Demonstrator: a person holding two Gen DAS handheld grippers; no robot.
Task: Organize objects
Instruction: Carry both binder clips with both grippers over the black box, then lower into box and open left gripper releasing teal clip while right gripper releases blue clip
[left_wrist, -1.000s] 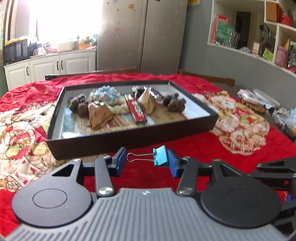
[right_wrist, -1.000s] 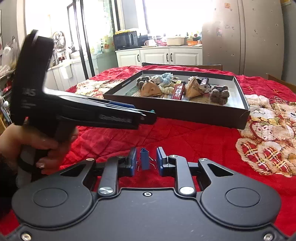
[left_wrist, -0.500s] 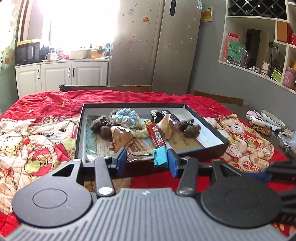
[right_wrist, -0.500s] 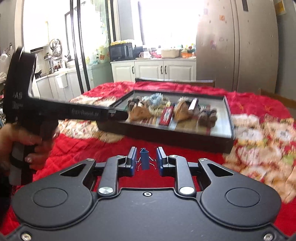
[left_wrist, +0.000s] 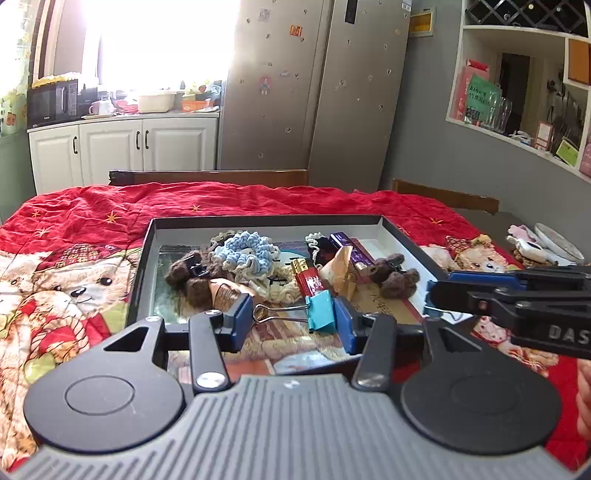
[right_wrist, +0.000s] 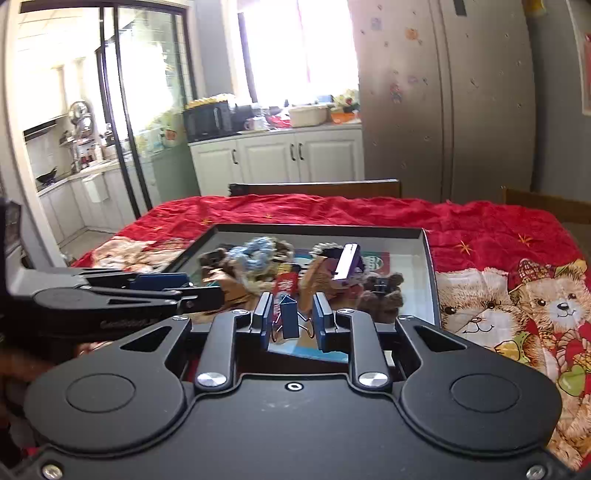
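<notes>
A kitchen fills the background: white cabinets under a bright window, a microwave at upper left, and a tall steel refrigerator (left_wrist: 317, 92) dotted with small magnets. In the foreground a red cloth with teddy-bear prints (left_wrist: 66, 280) covers the worktop, and on it sits a shallow black tray (left_wrist: 142, 266). The only writing that reads clearly is "DAS" in grey capitals on the side of the right tongs (left_wrist: 439, 295), which cross the right edge of the left wrist view; lettering on the other tool's arm in the right wrist view is too blurred to read. In the tray lie a blue crocheted piece (left_wrist: 247, 251), brown fuzzy hair clips (left_wrist: 395, 273), a red packet (left_wrist: 310, 282) with illegible print, a purple box (right_wrist: 347, 264) and tan paper wrappers, piled so that they partly hide each other. The left tongs (left_wrist: 291, 321), part open, grip a light blue binder clip (left_wrist: 323, 310) sideways over the tray's near edge, its wire handles reaching to the left pad. The right tongs, nearly closed, pinch a dark blue binder clip (right_wrist: 290, 319) by its wire handles, also over the tray's near edge. The tools' bodies cover the tray's near wall.
</notes>
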